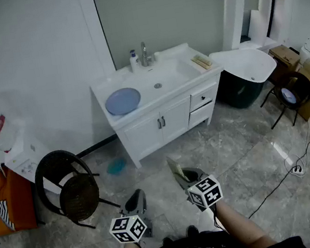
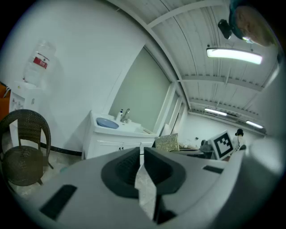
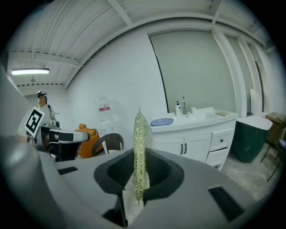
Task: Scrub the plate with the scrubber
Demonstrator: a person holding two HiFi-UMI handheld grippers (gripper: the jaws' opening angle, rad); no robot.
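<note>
In the head view, my left gripper (image 1: pixel 135 202) and right gripper (image 1: pixel 187 178) sit low over the floor. Both are well apart from the blue plate (image 1: pixel 123 101), which lies on the white vanity (image 1: pixel 145 132) left of the basin.

In the left gripper view, my jaws are pressed together on nothing.

In the right gripper view, the jaws pinch the glittery scrubber (image 3: pixel 140 129) upright. The water bottle (image 3: pixel 103 112) bears a red label whose print is too small to read.

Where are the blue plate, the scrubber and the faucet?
blue plate (image 1: pixel 123 101), head view, the centre of its face.
scrubber (image 3: pixel 140 134), right gripper view, its upright glittery edge.
faucet (image 1: pixel 145 53), head view, the upright metal body.
</note>
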